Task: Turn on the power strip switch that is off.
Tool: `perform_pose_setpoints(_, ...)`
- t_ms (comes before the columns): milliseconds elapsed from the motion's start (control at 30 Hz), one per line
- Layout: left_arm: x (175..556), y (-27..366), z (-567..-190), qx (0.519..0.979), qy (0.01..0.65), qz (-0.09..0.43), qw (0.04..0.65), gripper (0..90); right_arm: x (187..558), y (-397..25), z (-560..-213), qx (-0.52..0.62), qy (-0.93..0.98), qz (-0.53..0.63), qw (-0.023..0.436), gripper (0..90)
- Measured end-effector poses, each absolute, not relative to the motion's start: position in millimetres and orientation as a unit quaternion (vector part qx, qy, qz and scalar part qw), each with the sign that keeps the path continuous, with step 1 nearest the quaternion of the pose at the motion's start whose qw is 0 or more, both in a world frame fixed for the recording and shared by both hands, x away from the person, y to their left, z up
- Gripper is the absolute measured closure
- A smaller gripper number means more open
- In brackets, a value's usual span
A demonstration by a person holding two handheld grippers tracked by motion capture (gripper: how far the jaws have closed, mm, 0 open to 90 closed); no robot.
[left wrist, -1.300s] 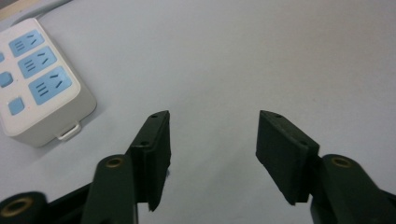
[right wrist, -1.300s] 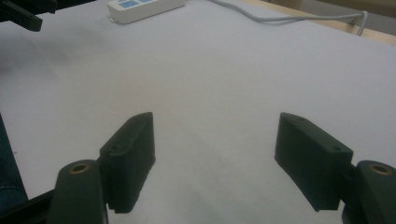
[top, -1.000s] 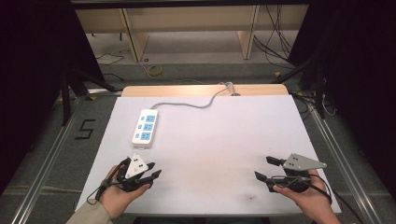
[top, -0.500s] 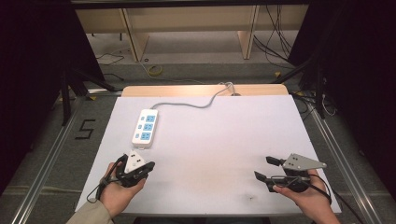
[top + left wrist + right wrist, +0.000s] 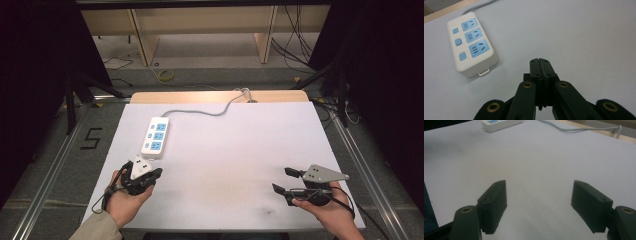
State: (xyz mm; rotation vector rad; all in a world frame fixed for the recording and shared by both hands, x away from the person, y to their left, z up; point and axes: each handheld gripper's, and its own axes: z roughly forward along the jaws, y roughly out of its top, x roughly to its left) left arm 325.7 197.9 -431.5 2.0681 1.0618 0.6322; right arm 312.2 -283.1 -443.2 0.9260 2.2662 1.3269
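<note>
White power strip (image 5: 155, 135) flat on the white table (image 5: 240, 150), left of centre, three blue sockets facing up, grey cord (image 5: 210, 109) running off toward the table's far edge. Left gripper (image 5: 150, 176) just short of the strip's near end, a little toward the person, held in the left hand (image 5: 125, 200); jaws pressed tight together, nothing between them, tips low over the tabletop and apart from the strip. From the left gripper view, strip (image 5: 471, 47) up and to the left of the closed tips (image 5: 540, 65). Right gripper (image 5: 286, 181) well apart from the strip, far across toward the table's right near corner, in the right hand (image 5: 327, 210); jaws spread wide, bare table between them. In the right gripper view, strip (image 5: 501, 124) far ahead past the spread jaws.
</note>
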Motion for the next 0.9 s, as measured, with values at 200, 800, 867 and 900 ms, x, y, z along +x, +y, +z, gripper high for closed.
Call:
perform_pose_setpoints(200,331.6,202.9,-431.0,0.794,0.423,0.252,0.358,89.6,312.2,-283.1,-443.3,0.327,0.801,0.469,0.178,29.0)
perform_pose_setpoints(800,341.7,209.0,-429.2,0.784,0.435,0.268,0.352,89.6,312.4,-283.0,-443.4,0.326,0.802,0.468,0.177,29.0)
perform_pose_setpoints(867,342.8,210.3,-428.8,0.784,0.437,0.270,0.350,89.6,312.4,-282.9,-443.4,0.326,0.802,0.468,0.177,29.0)
perform_pose_setpoints(900,343.6,210.9,-428.7,0.782,0.438,0.271,0.350,89.6,312.4,-282.8,-443.4,0.326,0.802,0.467,0.177,29.0)
